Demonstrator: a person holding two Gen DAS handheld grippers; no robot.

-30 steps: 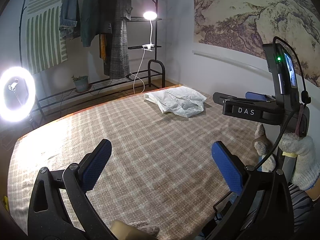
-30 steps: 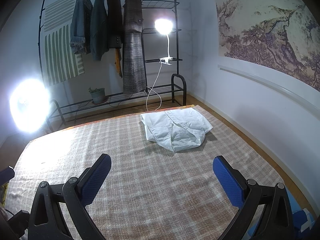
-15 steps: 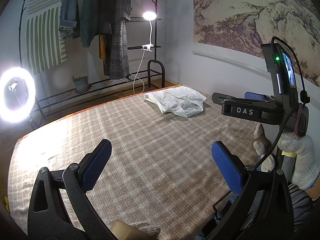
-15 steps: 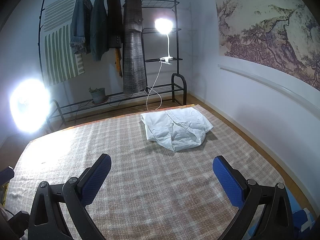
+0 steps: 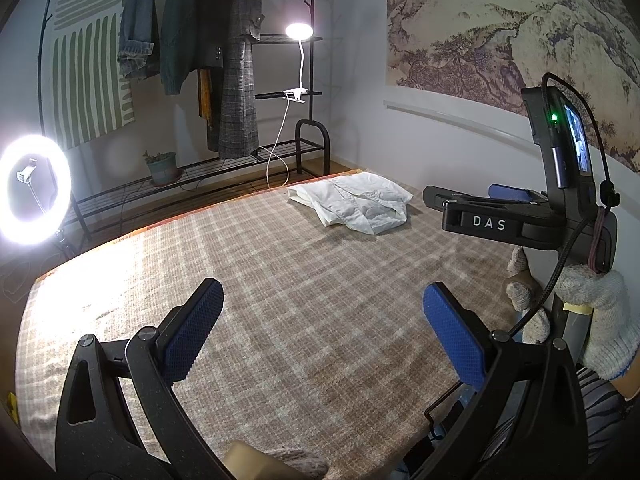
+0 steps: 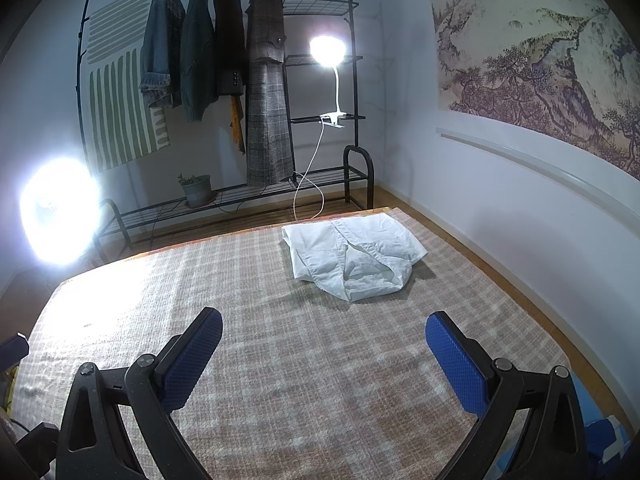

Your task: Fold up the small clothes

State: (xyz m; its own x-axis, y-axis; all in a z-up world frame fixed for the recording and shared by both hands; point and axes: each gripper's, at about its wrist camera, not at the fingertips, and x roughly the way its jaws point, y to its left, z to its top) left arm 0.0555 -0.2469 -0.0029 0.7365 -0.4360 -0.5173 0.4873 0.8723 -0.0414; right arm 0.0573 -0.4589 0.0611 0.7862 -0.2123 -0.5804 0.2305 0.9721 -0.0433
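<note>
Jaws of both the left gripper [image 5: 322, 320] and the right gripper [image 6: 324, 346] are spread wide, empty, hovering over the plaid-covered bed [image 6: 280, 360]. A crumpled white garment [image 6: 354, 258] lies at the bed's far edge, upper centre-right of the frame, well apart from both.

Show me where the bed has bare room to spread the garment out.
Bare plaid cover runs from both open grippers to the white garment, and left toward the ring light. The far right corner is taken.
</note>
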